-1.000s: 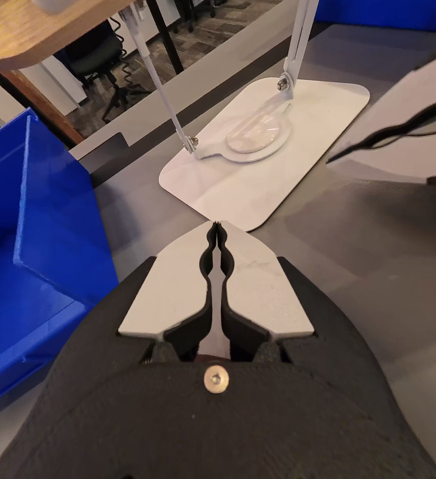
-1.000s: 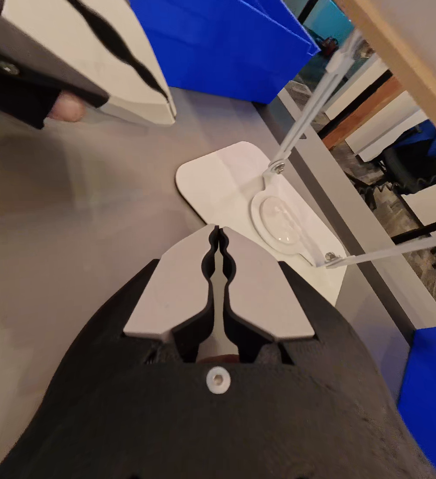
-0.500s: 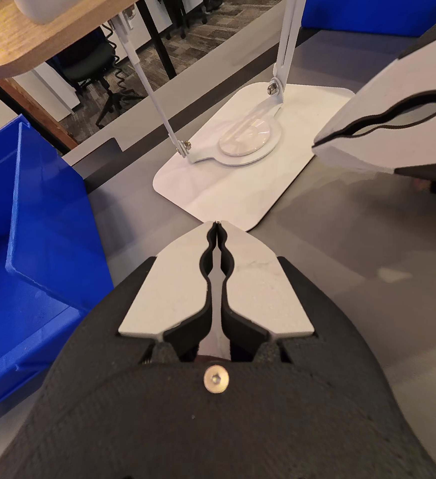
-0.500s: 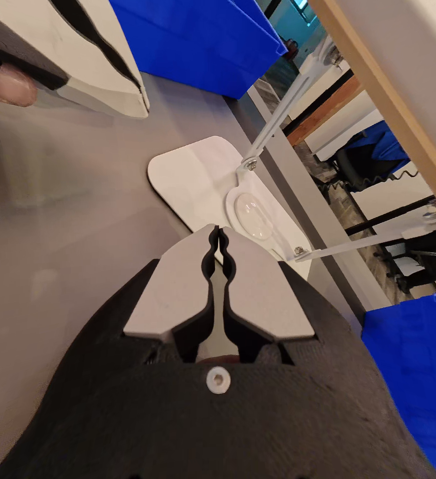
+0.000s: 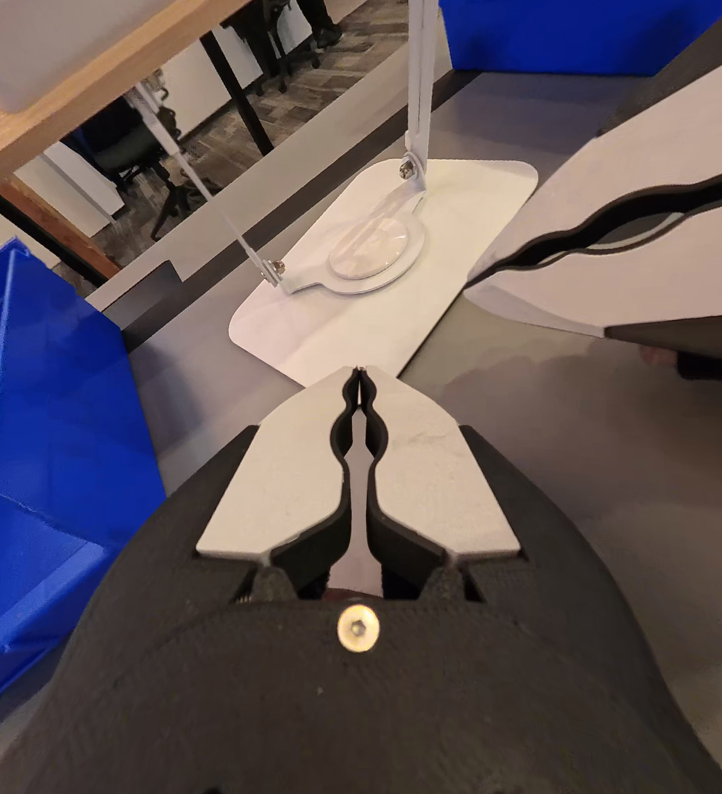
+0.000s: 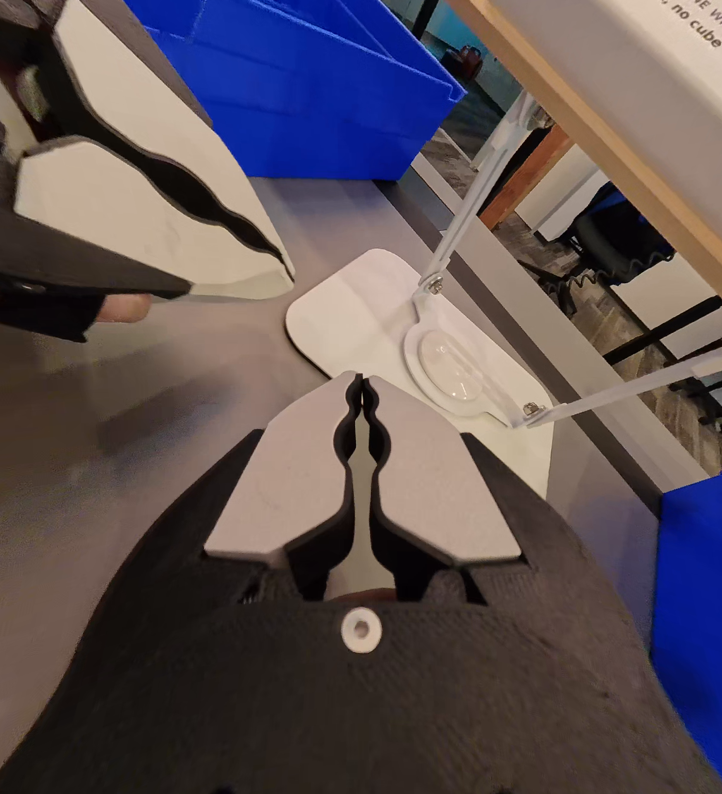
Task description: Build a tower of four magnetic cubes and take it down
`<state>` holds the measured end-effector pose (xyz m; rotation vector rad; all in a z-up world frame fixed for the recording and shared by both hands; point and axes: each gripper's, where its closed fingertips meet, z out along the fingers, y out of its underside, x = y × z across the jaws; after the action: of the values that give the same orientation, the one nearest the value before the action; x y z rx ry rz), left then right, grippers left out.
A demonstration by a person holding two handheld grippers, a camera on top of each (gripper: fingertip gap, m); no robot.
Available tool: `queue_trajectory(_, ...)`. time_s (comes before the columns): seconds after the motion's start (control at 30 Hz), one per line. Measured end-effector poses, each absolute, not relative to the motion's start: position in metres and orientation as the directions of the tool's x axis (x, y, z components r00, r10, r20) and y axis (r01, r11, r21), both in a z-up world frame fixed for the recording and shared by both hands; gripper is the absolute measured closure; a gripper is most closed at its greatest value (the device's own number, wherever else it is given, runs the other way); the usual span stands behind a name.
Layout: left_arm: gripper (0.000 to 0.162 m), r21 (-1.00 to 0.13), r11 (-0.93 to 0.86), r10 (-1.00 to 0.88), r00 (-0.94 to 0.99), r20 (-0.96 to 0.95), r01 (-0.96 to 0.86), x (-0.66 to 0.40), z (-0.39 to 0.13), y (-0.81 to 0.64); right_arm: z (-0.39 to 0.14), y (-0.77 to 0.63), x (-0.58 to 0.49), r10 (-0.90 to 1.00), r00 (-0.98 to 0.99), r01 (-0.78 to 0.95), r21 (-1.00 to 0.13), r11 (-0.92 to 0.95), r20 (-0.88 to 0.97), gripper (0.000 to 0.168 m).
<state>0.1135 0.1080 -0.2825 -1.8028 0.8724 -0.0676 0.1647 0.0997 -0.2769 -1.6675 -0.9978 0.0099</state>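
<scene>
Over the gray table (image 5: 565, 451), near the white plate (image 5: 372, 326), we hold our left gripper (image 5: 359, 373) and right gripper (image 6: 359, 380) closed on nothing, maybe waiting to start, and we see no magnetic cubes anywhere.

Only one readable patch of writing: a few lines of dark grey printed letters, partly capitals, on a white box (image 6: 651, 64) sitting on a wooden shelf (image 6: 587, 142), far up and to the right of the right gripper (image 6: 361, 382), slanted and cut off by the corner of the view; wording left unquoted. Up and to the left of the left gripper (image 5: 359, 374), on another white container (image 5: 28, 47) atop a wooden ledge (image 5: 71, 107), just a sliver of dark print at the very edge, too cropped to read
</scene>
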Motion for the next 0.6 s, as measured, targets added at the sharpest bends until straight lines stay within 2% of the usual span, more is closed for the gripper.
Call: queue_trajectory(0.6, 0.159, -0.848, -0.144, -0.577, 0.739, -0.347, -0.510, 0.112, -0.279, 0.109, -0.273, 0.104, 0.183, 0.564, 0.638, 0.616, -0.787, 0.035, 0.524, 0.166)
